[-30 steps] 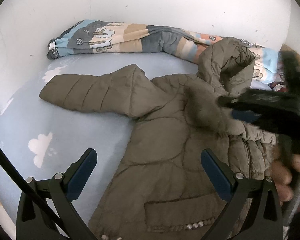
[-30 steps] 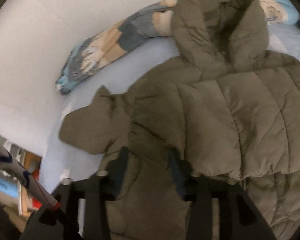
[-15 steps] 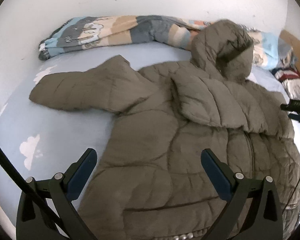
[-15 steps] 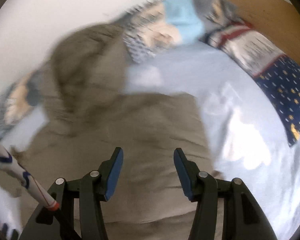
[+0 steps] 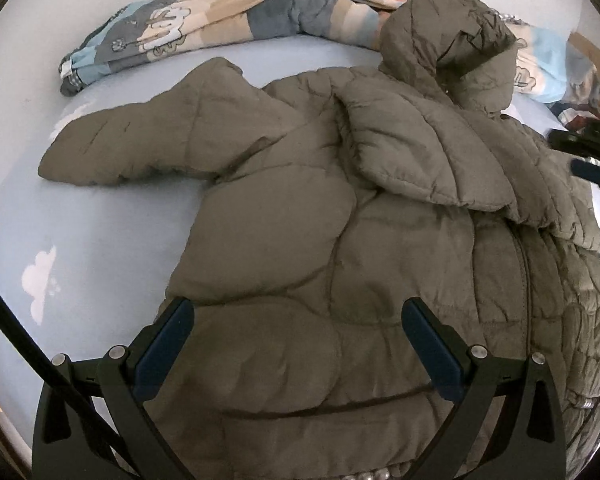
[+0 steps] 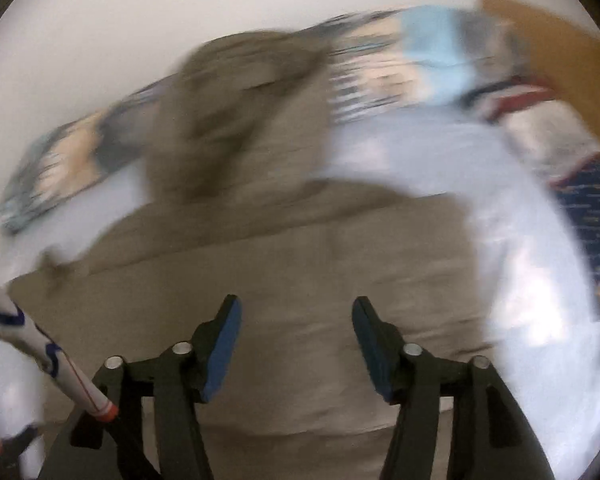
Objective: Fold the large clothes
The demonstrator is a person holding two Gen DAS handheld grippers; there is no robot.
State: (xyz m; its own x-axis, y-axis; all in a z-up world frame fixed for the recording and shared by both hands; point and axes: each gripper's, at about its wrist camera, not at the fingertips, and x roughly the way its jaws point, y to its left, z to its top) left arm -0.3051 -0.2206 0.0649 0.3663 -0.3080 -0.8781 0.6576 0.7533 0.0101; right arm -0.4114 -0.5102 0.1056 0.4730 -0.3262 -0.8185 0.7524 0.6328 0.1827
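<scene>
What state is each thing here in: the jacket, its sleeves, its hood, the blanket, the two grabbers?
Jacket: lying flat on the bed.
One sleeve: folded across the chest.
Other sleeve: spread out sideways.
Hood: puffed up.
Blanket: bunched along the wall.
Left gripper: open, empty.
Right gripper: open, empty, just widened.

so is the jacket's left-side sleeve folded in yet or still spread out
Spread out. In the left wrist view that sleeve lies flat on the blue sheet, away from the jacket; the other sleeve is folded across the chest.

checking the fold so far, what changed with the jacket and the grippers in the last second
The right gripper let go of the sleeve, now folded across the jacket, swung away and has just been opening, nothing between its jaws. The left gripper came closer, open. The other sleeve stayed spread out.
</scene>
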